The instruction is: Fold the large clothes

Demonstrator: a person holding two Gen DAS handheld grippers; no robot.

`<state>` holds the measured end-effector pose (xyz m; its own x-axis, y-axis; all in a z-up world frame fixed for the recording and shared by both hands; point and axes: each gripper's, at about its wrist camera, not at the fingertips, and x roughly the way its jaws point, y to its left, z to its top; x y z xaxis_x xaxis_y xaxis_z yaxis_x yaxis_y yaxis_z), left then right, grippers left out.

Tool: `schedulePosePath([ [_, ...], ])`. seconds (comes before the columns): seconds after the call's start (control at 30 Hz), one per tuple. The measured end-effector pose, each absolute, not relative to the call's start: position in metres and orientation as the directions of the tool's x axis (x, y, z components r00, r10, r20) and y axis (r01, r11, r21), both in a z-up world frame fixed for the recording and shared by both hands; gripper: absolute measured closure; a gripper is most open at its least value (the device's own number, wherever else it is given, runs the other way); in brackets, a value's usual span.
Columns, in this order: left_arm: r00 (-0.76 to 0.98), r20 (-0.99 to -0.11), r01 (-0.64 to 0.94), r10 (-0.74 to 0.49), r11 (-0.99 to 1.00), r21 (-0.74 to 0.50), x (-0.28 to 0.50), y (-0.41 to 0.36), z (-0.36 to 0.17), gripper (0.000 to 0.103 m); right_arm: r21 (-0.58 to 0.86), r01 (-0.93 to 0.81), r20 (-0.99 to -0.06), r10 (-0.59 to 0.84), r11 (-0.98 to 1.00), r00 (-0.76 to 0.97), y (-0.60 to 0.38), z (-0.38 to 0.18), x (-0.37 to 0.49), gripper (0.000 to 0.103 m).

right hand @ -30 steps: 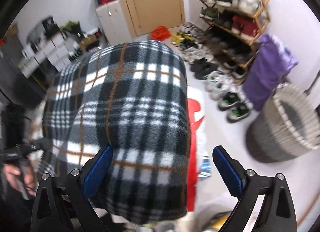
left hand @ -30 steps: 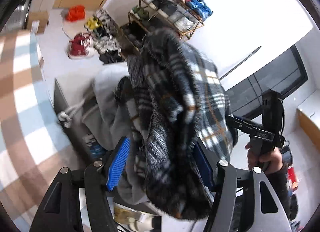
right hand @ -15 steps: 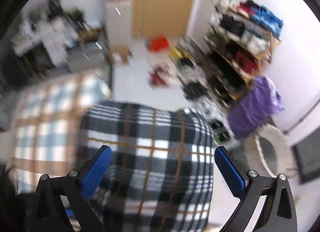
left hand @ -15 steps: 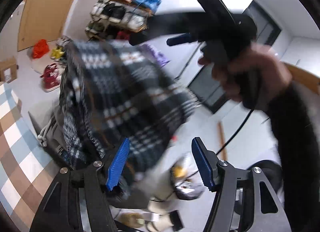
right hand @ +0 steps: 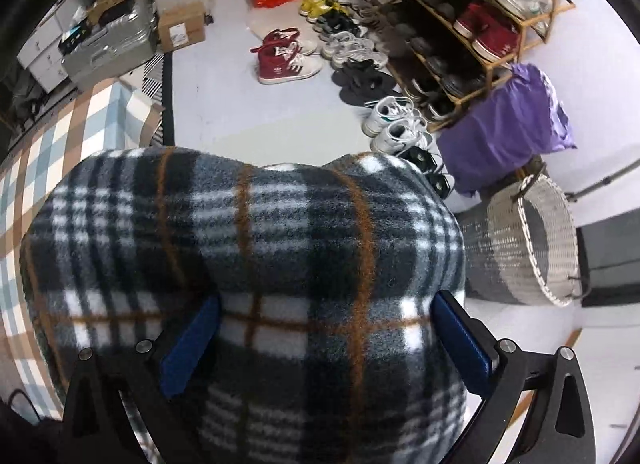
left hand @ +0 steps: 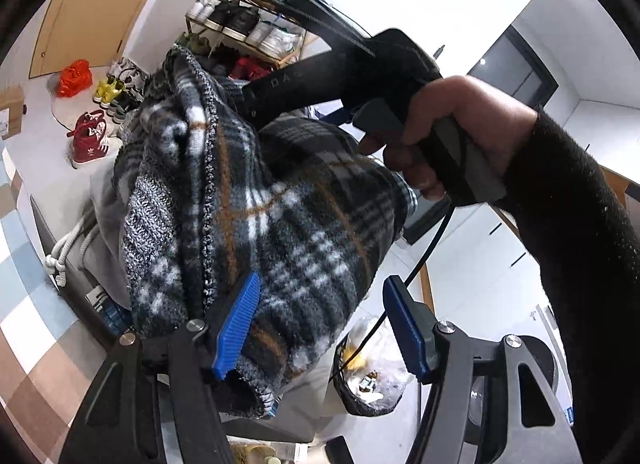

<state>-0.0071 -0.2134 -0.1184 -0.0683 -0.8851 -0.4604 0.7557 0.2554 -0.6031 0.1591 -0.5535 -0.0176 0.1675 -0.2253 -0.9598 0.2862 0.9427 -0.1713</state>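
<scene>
A black, white and brown plaid fleece garment (left hand: pixel 280 220) hangs bunched in the air in front of my left gripper (left hand: pixel 320 328). The left jaws stand wide apart; the cloth drapes over the left blue pad (left hand: pixel 236 324) and the right pad (left hand: pixel 404 328) is bare. The hand-held right gripper (left hand: pixel 360 76) reaches into the garment from above in the left wrist view. In the right wrist view the same garment (right hand: pixel 260 264) fills the space between the right gripper's (right hand: pixel 324 344) widely spread blue pads (right hand: pixel 460 340) and bulges over them.
A shoe rack (right hand: pixel 472 24) and loose shoes (right hand: pixel 288 56) stand along the wall. A purple cloth (right hand: pixel 512 124) and a woven basket (right hand: pixel 532 240) are at the right. A checked blue and brown surface (right hand: pixel 60 136) lies to the left. A grey bin with a grey garment (left hand: pixel 100 216) is below.
The right gripper and hand have swung closer over the garment in the left wrist view. The garment has bunched up between both grippers, and the right wrist view has tilted down toward the floor.
</scene>
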Motion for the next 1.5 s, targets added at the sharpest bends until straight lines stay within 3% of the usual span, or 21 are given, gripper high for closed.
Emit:
schedulePosePath([
  [0.17, -0.055, -0.501, 0.742, -0.864, 0.3, -0.599, -0.013, -0.209, -0.092, 0.044, -0.129, 0.262, -0.934, -0.206, 0.956, 0.292, -0.541, 0.01, 0.142, 0.0],
  [0.27, 0.003, -0.551, 0.779, -0.834, 0.348, -0.522, -0.026, -0.208, -0.078, 0.043, -0.008, 0.304, -0.888, -0.147, 0.953, 0.436, -0.545, 0.043, 0.1, 0.0],
  [0.47, 0.176, -0.554, 0.823, -0.814, 0.43, -0.37, -0.065, -0.188, -0.036, 0.043, 0.122, 0.321, -0.783, -0.108, 0.939, 0.612, -0.535, 0.081, 0.017, 0.0],
  [0.6, 0.361, -0.506, 0.825, -0.783, 0.521, -0.218, -0.102, -0.161, -0.015, 0.041, 0.253, 0.271, -0.649, -0.045, 0.929, 0.76, -0.515, 0.094, -0.048, 0.0],
  [0.67, 0.449, -0.473, 0.806, -0.758, 0.572, -0.153, -0.105, -0.156, -0.018, 0.02, 0.305, 0.237, -0.567, -0.024, 0.922, 0.824, -0.5, 0.094, -0.081, 0.0],
  [0.7, 0.494, -0.44, 0.791, -0.75, 0.598, -0.131, -0.114, -0.148, -0.016, 0.017, 0.316, 0.221, -0.524, -0.025, 0.923, 0.851, -0.495, 0.094, -0.095, 0.0],
  [0.87, 0.622, -0.366, 0.726, -0.692, 0.685, -0.063, -0.125, -0.132, -0.021, 0.016, 0.235, 0.19, -0.356, -0.098, 0.953, 0.929, -0.444, 0.077, -0.165, 0.0],
  [1.13, 0.696, -0.297, 0.66, -0.653, 0.746, -0.092, -0.165, -0.112, -0.033, 0.014, 0.152, 0.217, -0.165, -0.192, 0.964, 0.967, -0.37, 0.056, -0.249, 0.0],
  [1.5, 0.705, -0.279, 0.652, -0.653, 0.751, -0.109, -0.213, -0.096, -0.048, 0.014, 0.175, 0.257, -0.15, -0.232, 0.951, 0.961, -0.332, 0.033, -0.314, 0.0],
])
